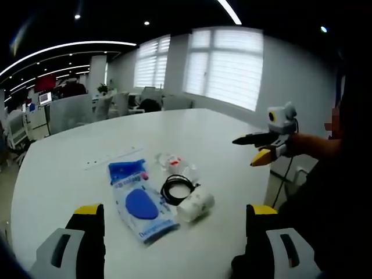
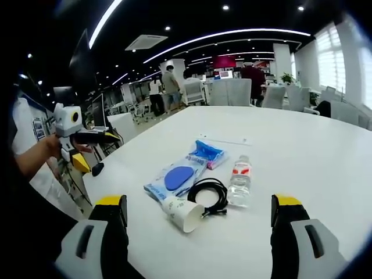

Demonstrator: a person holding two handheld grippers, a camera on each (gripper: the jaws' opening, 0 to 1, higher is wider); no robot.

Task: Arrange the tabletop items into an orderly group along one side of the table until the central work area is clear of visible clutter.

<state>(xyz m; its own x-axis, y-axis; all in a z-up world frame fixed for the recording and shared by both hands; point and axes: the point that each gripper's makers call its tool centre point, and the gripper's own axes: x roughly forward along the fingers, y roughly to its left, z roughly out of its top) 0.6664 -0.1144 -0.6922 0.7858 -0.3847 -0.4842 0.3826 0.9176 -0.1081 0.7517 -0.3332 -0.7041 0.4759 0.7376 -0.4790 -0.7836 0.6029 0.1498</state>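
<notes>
A small cluster lies on the white table [image 1: 70, 174]. It holds a blue and white packet [image 1: 139, 200] [image 2: 183, 174], a coiled black cable [image 1: 177, 187] [image 2: 208, 195], a white paper cup [image 1: 196, 203] [image 2: 183, 214] on its side, and a clear water bottle [image 1: 174, 163] [image 2: 239, 177] with a red label, also lying down. My left gripper [image 1: 175, 212] hovers open just short of the cup and packet, holding nothing. My right gripper [image 2: 199, 204] is open and empty on the opposite side of the cluster. Each one appears in the other's view, held in a hand off the table's edge: right gripper [image 1: 249, 149], left gripper [image 2: 100, 152].
A thin white strip [image 1: 113, 157] [image 2: 224, 139] lies flat on the table beyond the cluster. A black cord [image 1: 283, 180] hangs off the table edge near the person. Office chairs, desks and standing people [image 2: 168, 81] fill the room behind; windows [image 1: 224, 67] line one wall.
</notes>
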